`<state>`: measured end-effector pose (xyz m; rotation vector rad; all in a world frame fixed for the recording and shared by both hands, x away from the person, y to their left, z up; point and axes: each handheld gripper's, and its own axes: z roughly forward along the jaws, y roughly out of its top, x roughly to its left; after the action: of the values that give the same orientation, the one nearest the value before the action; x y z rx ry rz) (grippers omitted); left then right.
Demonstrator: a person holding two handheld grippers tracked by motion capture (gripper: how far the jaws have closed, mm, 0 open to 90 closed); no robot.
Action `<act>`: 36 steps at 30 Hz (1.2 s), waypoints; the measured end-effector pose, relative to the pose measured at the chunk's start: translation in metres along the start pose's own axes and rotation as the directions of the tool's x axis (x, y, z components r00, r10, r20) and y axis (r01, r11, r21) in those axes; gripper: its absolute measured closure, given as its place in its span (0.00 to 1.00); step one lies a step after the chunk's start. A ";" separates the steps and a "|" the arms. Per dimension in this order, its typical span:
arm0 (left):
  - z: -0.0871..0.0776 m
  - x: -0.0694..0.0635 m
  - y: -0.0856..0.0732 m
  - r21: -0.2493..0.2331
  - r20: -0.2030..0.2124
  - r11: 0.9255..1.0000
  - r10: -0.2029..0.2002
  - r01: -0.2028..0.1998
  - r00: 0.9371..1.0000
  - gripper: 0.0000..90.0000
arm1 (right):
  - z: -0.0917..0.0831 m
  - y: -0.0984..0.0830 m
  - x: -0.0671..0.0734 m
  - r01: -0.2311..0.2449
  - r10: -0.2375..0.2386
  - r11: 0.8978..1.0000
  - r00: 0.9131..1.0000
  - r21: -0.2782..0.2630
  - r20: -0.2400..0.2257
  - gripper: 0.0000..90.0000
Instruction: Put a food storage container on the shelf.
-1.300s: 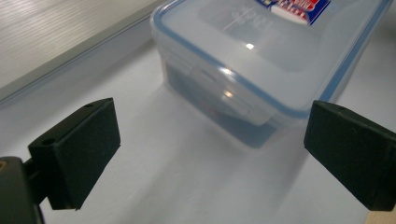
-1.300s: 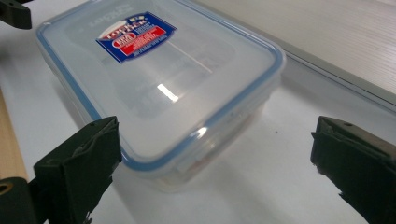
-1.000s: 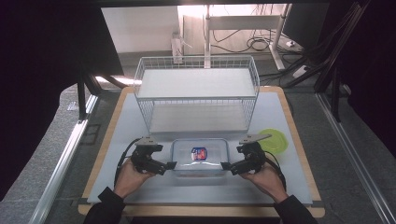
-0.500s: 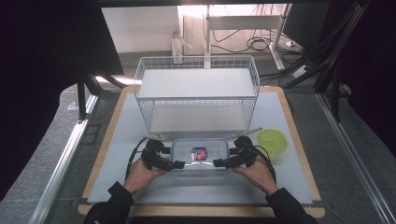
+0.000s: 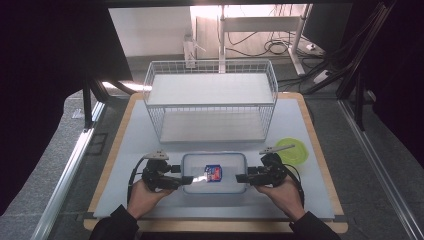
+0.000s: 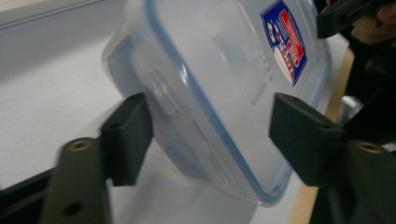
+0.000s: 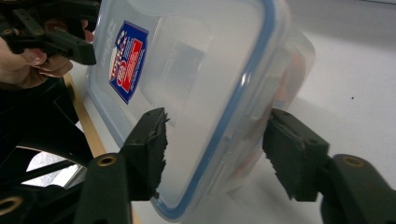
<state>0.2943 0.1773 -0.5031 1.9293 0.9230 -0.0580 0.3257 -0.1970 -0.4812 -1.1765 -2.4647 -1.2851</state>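
From the high view, the clear lidded container (image 5: pixel 215 172) sits flat near the front edge of the surface (image 5: pixel 150 135), about midway between its left and right edges, with a red and blue label (image 5: pixel 214 173) on its lid. Behind it stands the white wire rack (image 5: pixel 212 102), and a green lid (image 5: pixel 294 150) lies toward the right edge. The left hand-held gripper (image 5: pixel 187 180) comes at the container's left end, the right hand-held gripper (image 5: pixel 241 177) at its right end, a hand behind each. Up close the detail changes: the left gripper view shows the blue seal line (image 6: pixel 210 116) round the lid and a clear end flap, with the 2 jaws straddling that end. One pad (image 6: pixel 128 135) sits against the container's side, the other pad (image 6: pixel 303 135) just clear of the lid, so I cannot tell if it grips. The jaws have just been closing with the container between them. The right gripper view gives the far end: again the jaws have just been closing, about half open around the rim, one pad (image 7: pixel 149 149) at the lid face, the other (image 7: pixel 294 154) just beside the wall; whether they press, I cannot tell.
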 end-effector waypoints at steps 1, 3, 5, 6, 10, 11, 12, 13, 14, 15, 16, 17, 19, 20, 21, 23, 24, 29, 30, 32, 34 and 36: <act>-0.002 0.001 -0.002 -0.010 0.012 1.000 -0.009 0.009 1.000 0.44 | -0.001 -0.002 0.001 -0.003 0.003 1.000 1.000 -0.006 -0.001 0.49; -0.005 0.002 -0.005 -0.030 0.034 0.999 -0.028 0.029 0.999 0.49 | -0.004 -0.004 0.001 -0.019 0.019 1.000 1.000 -0.023 -0.012 0.54; -0.006 0.000 -0.007 -0.041 0.032 0.999 -0.032 0.033 0.999 0.51 | -0.007 -0.007 0.001 -0.038 0.037 0.999 0.999 -0.033 -0.023 0.56; -0.006 -0.002 -0.008 -0.043 0.025 0.999 -0.031 0.032 0.999 0.52 | -0.007 -0.008 0.002 -0.044 0.043 0.998 0.999 -0.040 -0.025 0.57; -0.006 -0.006 -0.006 -0.052 0.002 0.998 -0.034 0.034 0.999 0.52 | -0.008 -0.010 0.006 -0.046 0.046 0.998 0.999 -0.046 -0.005 0.57; -0.005 -0.006 -0.006 -0.054 0.000 0.998 -0.038 0.037 0.999 0.52 | -0.008 -0.010 0.007 -0.047 0.047 0.998 0.999 -0.047 0.002 0.57; -0.005 -0.006 -0.005 -0.054 -0.005 0.998 -0.038 0.038 0.999 0.52 | -0.009 -0.011 0.008 -0.048 0.049 0.997 0.999 -0.052 0.008 0.57; -0.005 -0.007 -0.004 -0.056 -0.015 0.998 -0.033 0.033 0.999 0.52 | -0.009 -0.011 0.009 -0.048 0.048 0.997 0.999 -0.055 0.012 0.57; -0.006 -0.008 -0.003 -0.060 -0.021 0.998 -0.029 0.028 0.999 0.53 | -0.009 -0.011 0.010 -0.050 0.051 0.997 0.999 -0.064 0.014 0.57; -0.005 -0.009 -0.003 -0.058 -0.029 0.998 -0.031 0.030 0.999 0.54 | -0.010 -0.010 0.010 -0.048 0.049 0.996 0.999 -0.073 0.019 0.57; -0.005 -0.009 -0.002 -0.057 -0.029 0.998 -0.035 0.033 0.999 0.54 | -0.010 -0.010 0.011 -0.043 0.045 0.996 0.999 -0.078 0.027 0.57; -0.004 -0.009 -0.002 -0.059 -0.029 0.998 -0.039 0.037 0.999 0.54 | -0.011 -0.009 0.011 -0.041 0.044 0.996 0.999 -0.085 0.031 0.57; -0.004 -0.008 -0.002 -0.059 -0.023 0.997 -0.045 0.043 0.999 0.54 | -0.012 -0.009 0.011 -0.048 0.051 0.994 0.998 -0.094 0.030 0.57; -0.004 -0.009 -0.001 -0.058 -0.024 0.997 -0.044 0.042 0.999 0.54 | -0.013 -0.008 0.011 -0.056 0.059 0.994 0.998 -0.096 0.026 0.57; -0.004 -0.009 0.000 -0.060 -0.024 0.997 -0.046 0.045 0.999 0.54 | -0.013 -0.009 0.010 -0.061 0.064 0.993 0.998 -0.100 0.024 0.57; -0.006 -0.010 0.002 -0.067 -0.025 0.997 -0.043 0.041 0.999 0.54 | -0.014 -0.008 0.010 -0.063 0.066 0.993 0.998 -0.105 0.021 0.57; -0.007 -0.010 0.003 -0.072 -0.027 0.997 -0.038 0.036 0.999 0.54 | -0.014 -0.007 0.011 -0.062 0.064 0.992 0.998 -0.107 0.020 0.57; -0.015 -0.013 0.012 -0.089 -0.038 0.996 -0.012 0.009 0.999 0.54 | -0.019 0.000 0.014 -0.038 0.041 0.991 0.999 -0.129 0.018 0.57; -0.016 -0.013 0.014 -0.090 -0.041 0.996 -0.009 0.005 0.999 0.54 | -0.020 0.001 0.015 -0.033 0.036 0.991 0.999 -0.133 0.019 0.57; -0.018 -0.013 0.017 -0.092 -0.043 0.996 -0.003 -0.001 0.999 0.54 | -0.021 0.004 0.016 -0.026 0.029 0.990 0.999 -0.138 0.022 0.57; -0.019 -0.014 0.020 -0.092 -0.049 0.996 0.003 -0.008 0.999 0.54 | -0.022 0.007 0.016 -0.019 0.022 0.990 1.000 -0.143 0.021 0.57; -0.021 -0.014 0.024 -0.096 -0.052 0.995 0.009 -0.014 0.999 0.54 | -0.023 0.010 0.016 -0.017 0.020 0.989 1.000 -0.146 0.021 0.57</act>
<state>0.2928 0.1796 -0.4685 1.8543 0.9326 0.0424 0.3163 -0.2010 -0.4532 -1.2501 -2.4041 -1.4769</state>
